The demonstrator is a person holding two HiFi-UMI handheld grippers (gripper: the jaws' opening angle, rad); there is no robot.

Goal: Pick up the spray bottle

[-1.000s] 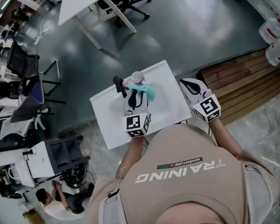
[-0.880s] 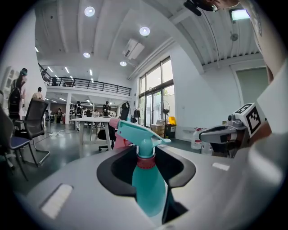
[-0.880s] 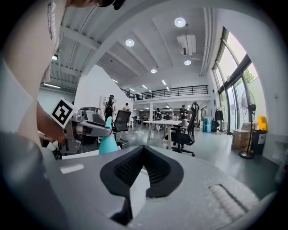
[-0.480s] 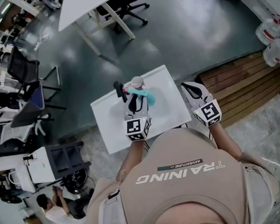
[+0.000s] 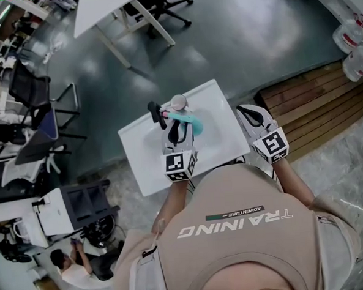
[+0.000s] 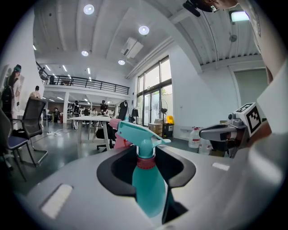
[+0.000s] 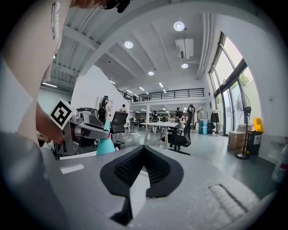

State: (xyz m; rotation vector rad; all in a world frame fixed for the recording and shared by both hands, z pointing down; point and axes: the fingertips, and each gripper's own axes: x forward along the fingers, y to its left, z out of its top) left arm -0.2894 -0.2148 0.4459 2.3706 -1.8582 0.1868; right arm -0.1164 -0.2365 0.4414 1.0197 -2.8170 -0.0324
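Left claw: the grey left gripper (image 5: 176, 130), with its marker cube, is clamped on the teal plastic spray bottle (image 6: 147, 188), with its black pads against the bottle's sides.
Bottle's place: it stands upright between those jaws, its red collar and trigger head rising above them, over the far half of the white rectangular table (image 5: 147, 159). Whether its base touches the top cannot be told.
Right claw: the right gripper (image 7: 143, 155) has its ribbed jaws together with nothing between them. It is at the table's right edge, apart from the bottle.
Nearby: a pink object (image 6: 119, 143) stands just beyond the bottle.
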